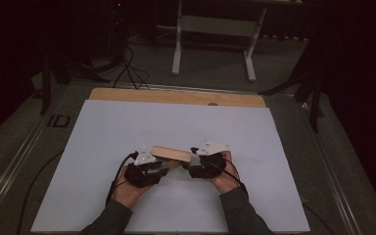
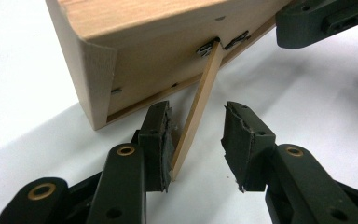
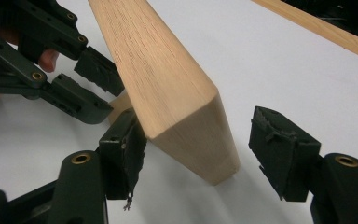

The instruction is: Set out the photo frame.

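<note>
Steadying wooden block [image 3: 168,88] between wide right fingers [image 3: 279,154], not gripping; left fingers [image 2: 156,140] parted around its hinged strip [image 2: 196,116], unfolding unfinished.

left gripper [image 1: 149,169]: jaws parted | right gripper [image 1: 203,164]: jaws spread wide

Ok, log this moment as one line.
scene: pale wooden block on white sheet | left gripper: open around thin wooden flap | right gripper: open, astride block end
</note>
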{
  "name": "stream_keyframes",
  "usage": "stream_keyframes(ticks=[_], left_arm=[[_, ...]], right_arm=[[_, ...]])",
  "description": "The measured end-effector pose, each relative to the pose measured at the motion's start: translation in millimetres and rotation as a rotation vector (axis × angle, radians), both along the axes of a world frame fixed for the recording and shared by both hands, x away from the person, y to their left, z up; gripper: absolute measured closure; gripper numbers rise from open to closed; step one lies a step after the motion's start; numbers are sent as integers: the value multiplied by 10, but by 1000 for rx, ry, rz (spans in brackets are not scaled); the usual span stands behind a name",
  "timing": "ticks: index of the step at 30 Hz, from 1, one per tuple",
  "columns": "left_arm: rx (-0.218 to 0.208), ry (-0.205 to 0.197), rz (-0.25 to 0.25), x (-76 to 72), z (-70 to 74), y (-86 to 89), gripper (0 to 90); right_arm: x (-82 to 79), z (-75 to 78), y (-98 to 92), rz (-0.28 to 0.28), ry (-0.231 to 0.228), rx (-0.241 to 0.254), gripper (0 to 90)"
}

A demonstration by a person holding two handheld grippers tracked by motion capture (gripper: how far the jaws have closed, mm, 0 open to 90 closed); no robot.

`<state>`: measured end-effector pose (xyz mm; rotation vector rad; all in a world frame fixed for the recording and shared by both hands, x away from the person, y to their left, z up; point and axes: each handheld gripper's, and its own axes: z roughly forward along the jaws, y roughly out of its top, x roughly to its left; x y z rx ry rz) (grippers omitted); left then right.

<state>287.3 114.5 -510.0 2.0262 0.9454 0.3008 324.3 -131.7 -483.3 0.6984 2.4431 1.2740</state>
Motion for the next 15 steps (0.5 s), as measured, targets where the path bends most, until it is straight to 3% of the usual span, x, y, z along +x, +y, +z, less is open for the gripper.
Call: stream_keyframes(ticks=[15], left_arm=[[-6,-20,4,-13,47,35,627]], right_arm=[[18,-35,-48,9,25,-3,357]])
